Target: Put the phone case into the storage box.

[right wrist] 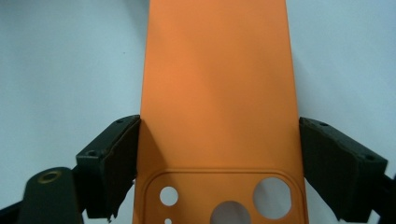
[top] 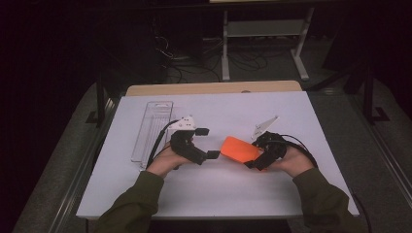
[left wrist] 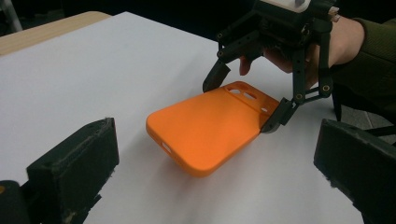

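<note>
Right gripper (top: 253, 156) has the orange phone case (top: 239, 148) clamped across its width at the camera-cutout end, jaws wide, one pad on each long edge. The right gripper view confirms both pads are against the sides. The case is tilted: the held end is up, the far end dips toward the white counter (top: 218, 189). I can't tell whether that far corner touches.

Key relation: the case's long axis runs from my right gripper toward my left gripper (top: 206, 143), and its free end, the one with the port slot, points at the left jaws. From the left gripper view the case sits dead ahead, between the two left jaws in line of sight but well short of them. Left jaws are open wide with nothing in them. Left is the free hand and the nearer one to the free end, so I judge the next move is left closing in on that end, pads to the long edges.

Surface: matte white board on a wooden top, flat. A clear plastic tray (top: 151, 128) lies at far left beside my left hand, long axis running away from me. The room beyond is dark, with a desk frame and cables on the floor.
</note>
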`<action>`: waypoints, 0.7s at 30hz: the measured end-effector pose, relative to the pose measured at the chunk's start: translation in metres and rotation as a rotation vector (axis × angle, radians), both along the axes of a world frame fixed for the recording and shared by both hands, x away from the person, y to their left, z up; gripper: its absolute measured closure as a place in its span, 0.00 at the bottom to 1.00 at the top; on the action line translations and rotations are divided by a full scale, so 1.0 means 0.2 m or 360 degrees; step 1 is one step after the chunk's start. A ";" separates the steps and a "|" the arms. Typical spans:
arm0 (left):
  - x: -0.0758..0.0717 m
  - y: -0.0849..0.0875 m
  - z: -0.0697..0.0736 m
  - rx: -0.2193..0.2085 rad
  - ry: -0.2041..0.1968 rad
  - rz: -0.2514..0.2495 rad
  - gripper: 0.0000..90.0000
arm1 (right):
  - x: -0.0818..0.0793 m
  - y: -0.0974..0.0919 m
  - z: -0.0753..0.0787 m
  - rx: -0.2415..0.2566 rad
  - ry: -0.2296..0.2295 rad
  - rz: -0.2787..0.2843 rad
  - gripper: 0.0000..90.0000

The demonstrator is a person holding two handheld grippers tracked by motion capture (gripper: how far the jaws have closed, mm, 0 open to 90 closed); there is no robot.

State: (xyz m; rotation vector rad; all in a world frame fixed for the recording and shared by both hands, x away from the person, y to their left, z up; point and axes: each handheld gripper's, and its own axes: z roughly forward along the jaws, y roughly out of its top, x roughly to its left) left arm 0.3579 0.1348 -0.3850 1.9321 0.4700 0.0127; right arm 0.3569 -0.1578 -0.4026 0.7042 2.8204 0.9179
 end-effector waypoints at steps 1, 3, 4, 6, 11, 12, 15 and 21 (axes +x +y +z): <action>0.00 0.00 0.00 0.0001 -0.0006 0.0008 0.00 | 0.00 0.00 0.00 -0.0001 -0.0010 0.0011 0.17; 0.00 0.01 0.01 0.0015 -0.0044 0.0007 0.00 | 0.00 0.01 0.00 -0.0005 -0.0013 0.0017 0.17; -0.01 0.00 0.01 0.0020 -0.0054 0.0014 0.00 | 0.00 0.01 0.00 -0.0012 -0.0016 0.0021 0.17; -0.01 0.01 0.01 0.0027 -0.0059 0.0016 0.00 | 0.00 0.01 0.00 -0.0012 -0.0019 0.0028 0.17; -0.01 0.02 0.02 0.0049 -0.0077 -0.0002 0.00 | 0.00 0.02 0.01 -0.0010 -0.0024 0.0072 0.17; -0.01 0.02 0.02 0.0054 -0.0079 -0.0009 0.00 | 0.00 0.02 0.01 -0.0011 -0.0024 0.0083 0.17; -0.02 0.02 0.02 0.0087 -0.0085 -0.0063 0.00 | -0.01 0.03 0.01 -0.0006 -0.0023 0.0116 0.17; -0.03 0.00 0.01 0.0159 -0.0107 -0.0134 0.00 | -0.03 0.07 0.02 0.0027 -0.0005 0.0227 0.17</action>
